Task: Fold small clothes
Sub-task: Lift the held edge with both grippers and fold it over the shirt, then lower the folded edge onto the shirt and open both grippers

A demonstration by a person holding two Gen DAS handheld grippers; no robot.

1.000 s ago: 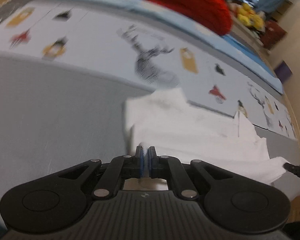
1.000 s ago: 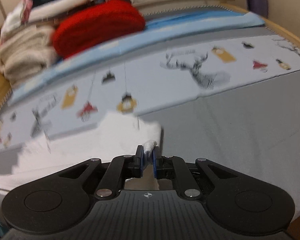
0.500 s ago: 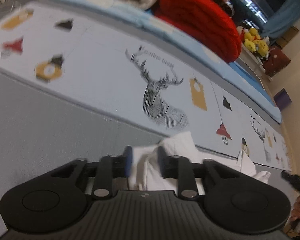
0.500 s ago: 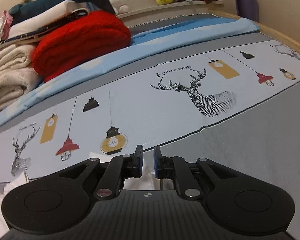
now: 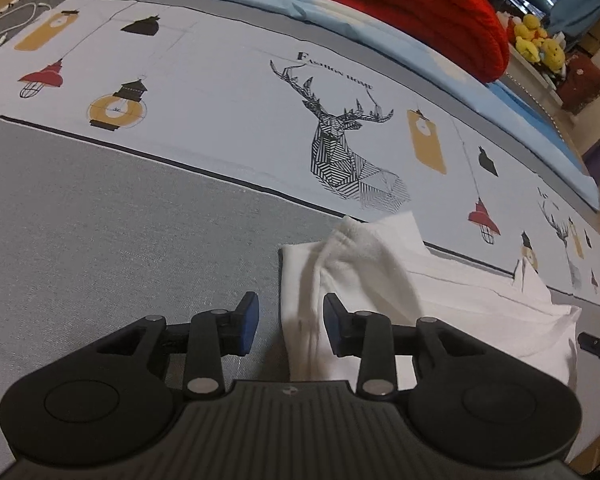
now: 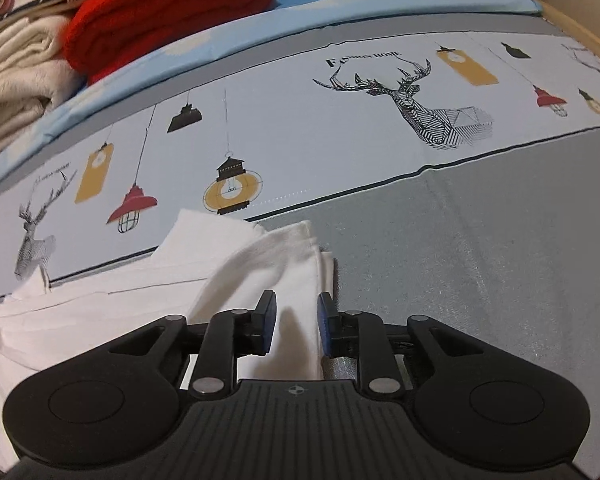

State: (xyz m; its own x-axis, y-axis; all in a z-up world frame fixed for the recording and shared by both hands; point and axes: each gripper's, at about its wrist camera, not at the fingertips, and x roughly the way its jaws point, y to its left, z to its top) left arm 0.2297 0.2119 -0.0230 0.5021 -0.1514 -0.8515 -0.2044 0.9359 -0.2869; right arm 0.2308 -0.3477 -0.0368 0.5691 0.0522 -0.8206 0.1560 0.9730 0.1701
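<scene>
A small white garment [image 5: 380, 272] lies folded over on the grey bedspread [image 5: 140, 220], its top edge reaching the printed band. My left gripper [image 5: 290, 318] hovers low over its left edge. The jaws are opening, and a loose fold of cloth stands between the blue pads [image 5: 249, 320] without being pressed. In the right wrist view the same garment [image 6: 260, 264] has its right edge under my right gripper [image 6: 296, 318]. Those jaws are opening too, with cloth lying slack between them. The tip of the right gripper [image 5: 598, 348] shows at the left view's right edge.
A printed band [image 5: 228, 92] with deer and lanterns runs across the bed behind the garment. Beyond it lie a red knitted blanket [image 6: 160, 20], cream folded blankets [image 6: 16, 76] and yellow plush toys [image 5: 538, 42]. A white cable [image 5: 16, 16] lies at the far left.
A second ago both grippers were shut on the white garment and carrying it. Both have since come down toward the bed and opened their jaws, and the cloth now rests folded on the bedspread.
</scene>
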